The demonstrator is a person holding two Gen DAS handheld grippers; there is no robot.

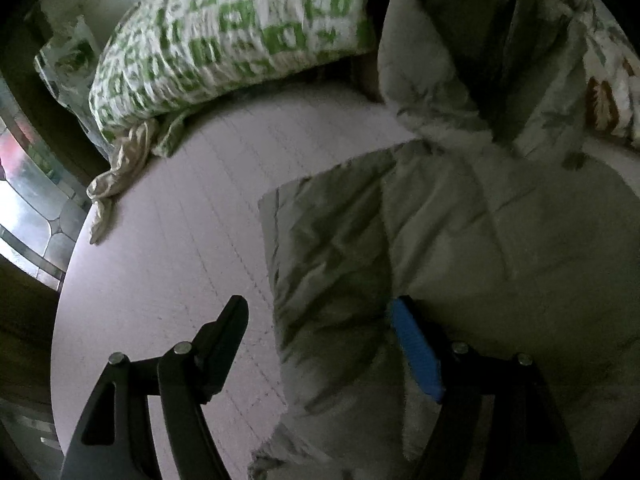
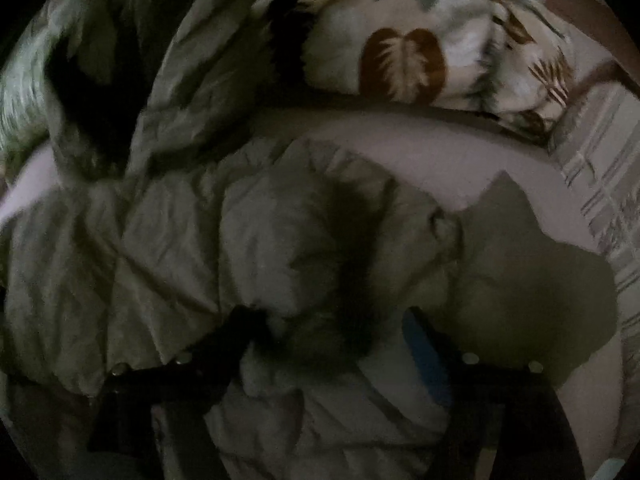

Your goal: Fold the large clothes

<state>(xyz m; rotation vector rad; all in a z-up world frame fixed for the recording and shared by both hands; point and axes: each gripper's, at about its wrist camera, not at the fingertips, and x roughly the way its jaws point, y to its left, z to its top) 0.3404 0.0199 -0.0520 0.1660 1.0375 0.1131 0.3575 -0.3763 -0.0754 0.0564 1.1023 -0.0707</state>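
Grey-green quilted cloth, puffy, fills most of both views: I take it for a padded jacket (image 1: 460,240), lying on the pale pink sheet (image 1: 180,220) of a bed. Dim light; detail is poor.

Left side first. A green-and-white patterned pillow (image 1: 240,36) sits at the bed's far left corner, well apart from the garment, a crumpled cream cloth (image 1: 120,176) just below it near the left edge. My left gripper (image 1: 320,344) stands released, jaws wide: the bare black finger hangs over open sheet, the blue pad (image 1: 416,356) over the jacket's near left edge. I cannot tell whether the pad touches the cloth. It straddles that edge, likely so I can pinch it for the next fold.

The jacket's long axis seems to run from the near edge of the bed toward the far right, where a darker opening, perhaps hood or collar (image 1: 488,92), lies against a leaf-print quilt (image 1: 608,92). Which end is which I cannot settle.

Right side. My right gripper (image 2: 332,340) is also unclenched, jaws spread either side of a bunched, dark-shadowed fold (image 2: 348,260); nothing looks pinched. The fingers are very dark here. The leaf-print quilt is heaped along the far edge, a striped cloth (image 2: 600,200) at the right edge. The bunching suggests cloth let drop, not yet smoothed.
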